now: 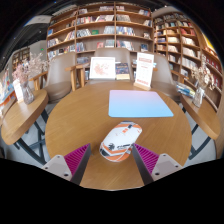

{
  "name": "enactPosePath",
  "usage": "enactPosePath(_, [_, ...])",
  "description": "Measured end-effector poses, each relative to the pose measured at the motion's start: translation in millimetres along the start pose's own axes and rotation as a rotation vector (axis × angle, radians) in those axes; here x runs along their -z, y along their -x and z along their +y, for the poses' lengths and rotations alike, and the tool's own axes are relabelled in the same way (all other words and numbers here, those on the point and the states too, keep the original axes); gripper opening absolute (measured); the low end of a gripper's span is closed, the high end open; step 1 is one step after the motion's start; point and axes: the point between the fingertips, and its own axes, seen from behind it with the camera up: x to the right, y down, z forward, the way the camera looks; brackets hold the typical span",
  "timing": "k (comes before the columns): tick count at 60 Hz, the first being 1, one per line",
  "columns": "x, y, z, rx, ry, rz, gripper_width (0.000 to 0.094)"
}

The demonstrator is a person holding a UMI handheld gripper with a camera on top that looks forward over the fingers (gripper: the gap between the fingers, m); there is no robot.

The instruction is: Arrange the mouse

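Wooden table (75, 115) bears mouse (121, 140) (white) between open claw (113, 157); mousepad (140, 103) beyond.

Brightness: even, soft indoor light, fairly bright across the middle.
Glare: pale sheen on the table (75, 120) ahead of the mat (140, 103); mat looks washed out.
Shadows: faint, soft under the mouse (121, 141).
Distortion: strong fisheye; shelves (100, 25) at the top bow, table rim curves.
Focus: centre fairly sharp; left and right sides of the frame smeared.
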Motion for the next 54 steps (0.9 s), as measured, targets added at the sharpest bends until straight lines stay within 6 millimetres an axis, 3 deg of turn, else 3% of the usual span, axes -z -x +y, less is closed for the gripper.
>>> enactPosePath(23, [-35, 11, -26, 0.037, 0.035, -0.048, 0.0844])
enactPosePath(36, [-45, 14, -33, 0.047, 0.029, -0.064, 0.081])
enactPosePath(41, [-48, 13, -36, 0.051, 0.019, -0.063, 0.0701])
enactPosePath(43, [-49, 11, -38, 0.055, 0.01, -0.061, 0.0514])
enactPosePath(54, [-44, 10, -46, 0.049, 0.016, -0.069, 0.0429])
